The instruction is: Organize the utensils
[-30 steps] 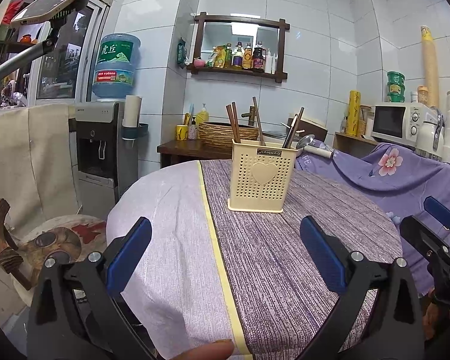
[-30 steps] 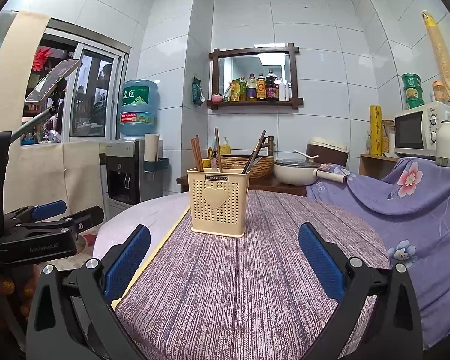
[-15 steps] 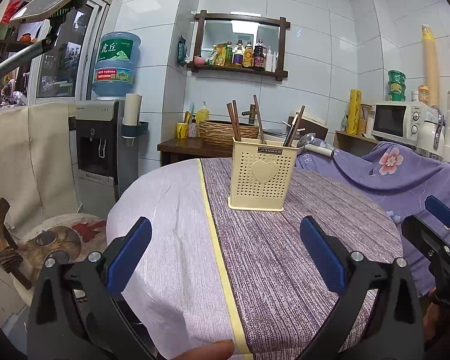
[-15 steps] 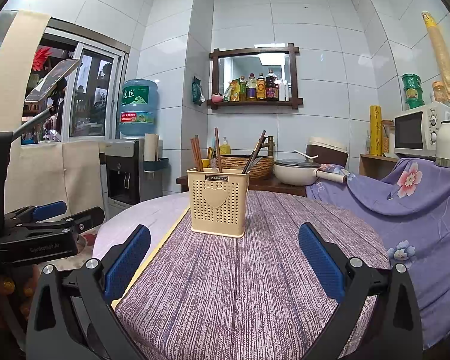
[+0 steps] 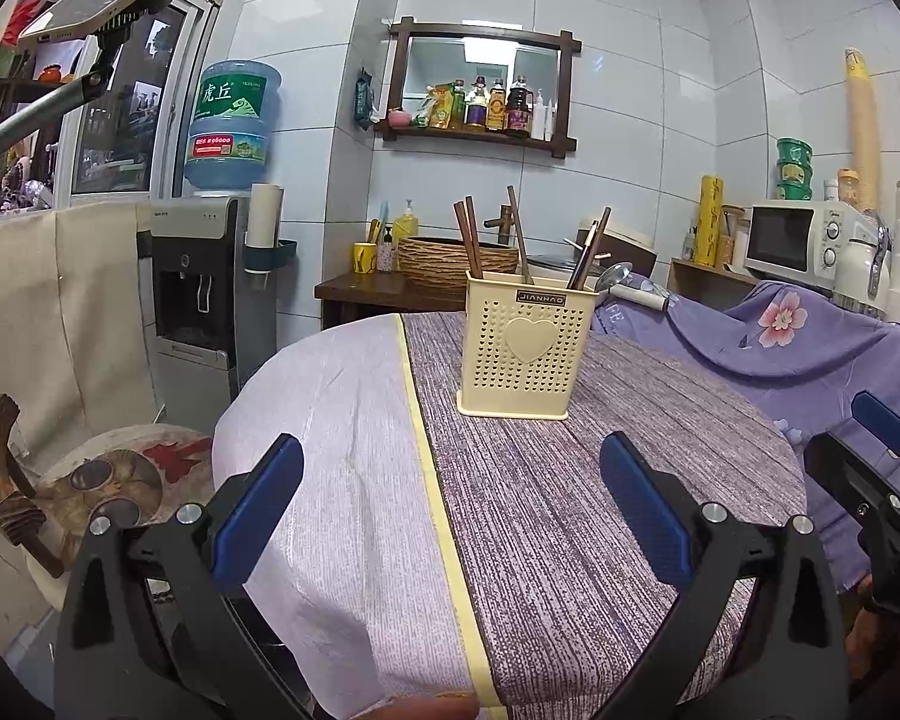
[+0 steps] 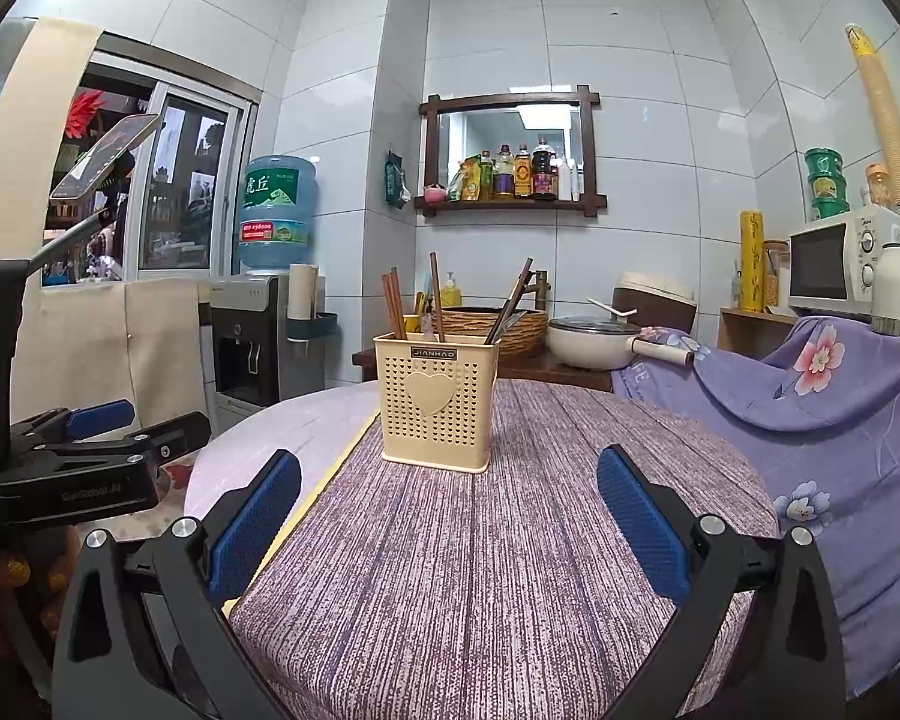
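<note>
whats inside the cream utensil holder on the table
Brown chopsticks stand out of the cream utensil holder, more lean at its right side, and a metal spoon bowl shows by the right rim. Their lower ends are hidden by the perforated walls.

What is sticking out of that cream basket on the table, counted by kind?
Chopsticks: 5 in view
Spoon: 1
Total: 6, all standing in the basket
</note>
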{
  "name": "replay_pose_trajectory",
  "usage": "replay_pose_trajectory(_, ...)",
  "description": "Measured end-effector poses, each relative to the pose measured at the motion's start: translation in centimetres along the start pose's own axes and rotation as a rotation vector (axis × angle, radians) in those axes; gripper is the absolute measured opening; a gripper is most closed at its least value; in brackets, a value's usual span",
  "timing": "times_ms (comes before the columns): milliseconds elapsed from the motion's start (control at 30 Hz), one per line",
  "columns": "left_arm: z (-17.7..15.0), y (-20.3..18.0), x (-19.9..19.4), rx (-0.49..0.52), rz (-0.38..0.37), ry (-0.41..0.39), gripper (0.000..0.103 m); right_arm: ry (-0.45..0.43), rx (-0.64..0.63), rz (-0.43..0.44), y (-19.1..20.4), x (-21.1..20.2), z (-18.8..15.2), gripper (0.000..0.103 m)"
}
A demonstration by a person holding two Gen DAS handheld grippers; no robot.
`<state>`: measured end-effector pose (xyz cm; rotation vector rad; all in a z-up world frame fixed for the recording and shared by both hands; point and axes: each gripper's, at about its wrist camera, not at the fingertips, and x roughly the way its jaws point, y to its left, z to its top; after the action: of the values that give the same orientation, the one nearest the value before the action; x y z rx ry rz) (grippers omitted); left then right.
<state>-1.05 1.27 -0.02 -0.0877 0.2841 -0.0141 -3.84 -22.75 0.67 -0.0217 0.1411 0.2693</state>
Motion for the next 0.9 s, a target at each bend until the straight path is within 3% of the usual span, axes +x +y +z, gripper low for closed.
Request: replay_pose_trajectory(900, -0.17, 0.05, 0.17, 0.007, 0.004, 0.008, 0.097, 0.006, -0.004, 0.003, -0.65, 0.02, 0.03, 0.097)
